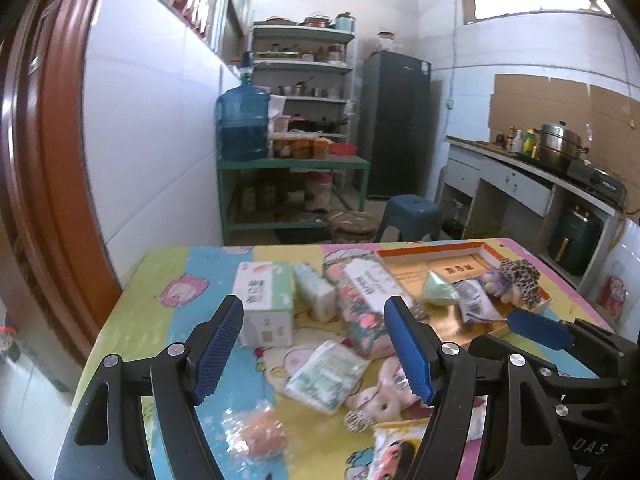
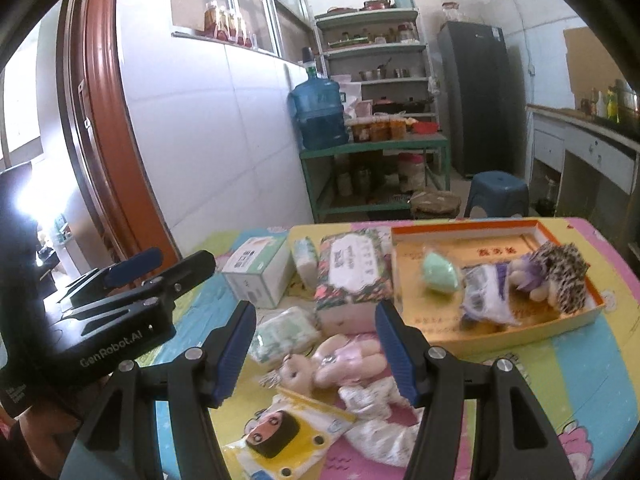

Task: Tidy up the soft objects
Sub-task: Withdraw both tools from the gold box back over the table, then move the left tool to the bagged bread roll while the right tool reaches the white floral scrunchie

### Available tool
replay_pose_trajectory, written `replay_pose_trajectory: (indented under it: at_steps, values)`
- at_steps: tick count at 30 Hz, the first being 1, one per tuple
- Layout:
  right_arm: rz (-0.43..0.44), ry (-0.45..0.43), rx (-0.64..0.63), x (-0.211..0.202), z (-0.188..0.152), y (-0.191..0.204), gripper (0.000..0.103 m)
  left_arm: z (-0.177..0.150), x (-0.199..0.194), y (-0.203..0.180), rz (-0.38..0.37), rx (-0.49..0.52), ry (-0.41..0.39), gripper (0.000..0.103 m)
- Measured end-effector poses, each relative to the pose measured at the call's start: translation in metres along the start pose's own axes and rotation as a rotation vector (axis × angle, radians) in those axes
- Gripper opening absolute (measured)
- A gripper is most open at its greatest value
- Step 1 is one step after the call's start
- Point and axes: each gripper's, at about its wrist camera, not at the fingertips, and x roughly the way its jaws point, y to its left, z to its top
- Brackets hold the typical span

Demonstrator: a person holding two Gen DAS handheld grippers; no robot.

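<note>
Though crinkly, plump pink plush doll [image 2: 340, 364]

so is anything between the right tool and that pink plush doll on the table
Nothing visible blocks it. The right tool is open and empty, and the pink plush doll lies on the table just ahead of its fingertips. A green tissue pack lies to its left and a yellow packet nearer the camera, neither in the way.

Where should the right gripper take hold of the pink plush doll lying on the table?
Probably across the torso of the pink plush doll, coming from above and the near side. It lies flat, lengthwise left to right, just ahead of the open right gripper; the soft waist looks narrower than the head, and packets crowd both ends.
</note>
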Motion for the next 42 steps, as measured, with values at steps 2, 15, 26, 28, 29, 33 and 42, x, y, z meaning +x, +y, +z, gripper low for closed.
replay_pose_trajectory:
  at_steps: [2,15,26,28,29,33,42]
  values:
    - [0.0,0.009,0.003,0.003,-0.003,0.003,0.062,-0.004,-0.001,0.004,0.012,-0.008,0.005,0.074]
    - [-0.033,0.074,0.007,0.02,-0.023,0.007,0.062,-0.03,0.007,0.028,0.051,-0.028,0.065,0.075]
    - [-0.086,0.088,0.006,0.022,-0.029,0.005,0.062,-0.047,0.01,0.035,0.066,-0.033,0.079,0.075]
    - [-0.09,0.093,0.006,0.023,-0.03,0.005,0.062,-0.048,0.01,0.037,0.067,-0.037,0.078,0.075]
    - [-0.092,0.095,0.006,0.024,-0.031,0.005,0.062,-0.048,0.01,0.038,0.067,-0.038,0.078,0.075]
    - [-0.098,0.097,0.004,0.025,-0.032,0.005,0.062,-0.051,0.01,0.042,0.067,-0.043,0.079,0.074]
    - [-0.126,0.117,0.007,0.03,-0.043,-0.004,0.062,-0.059,0.018,0.047,0.061,-0.055,0.106,0.074]
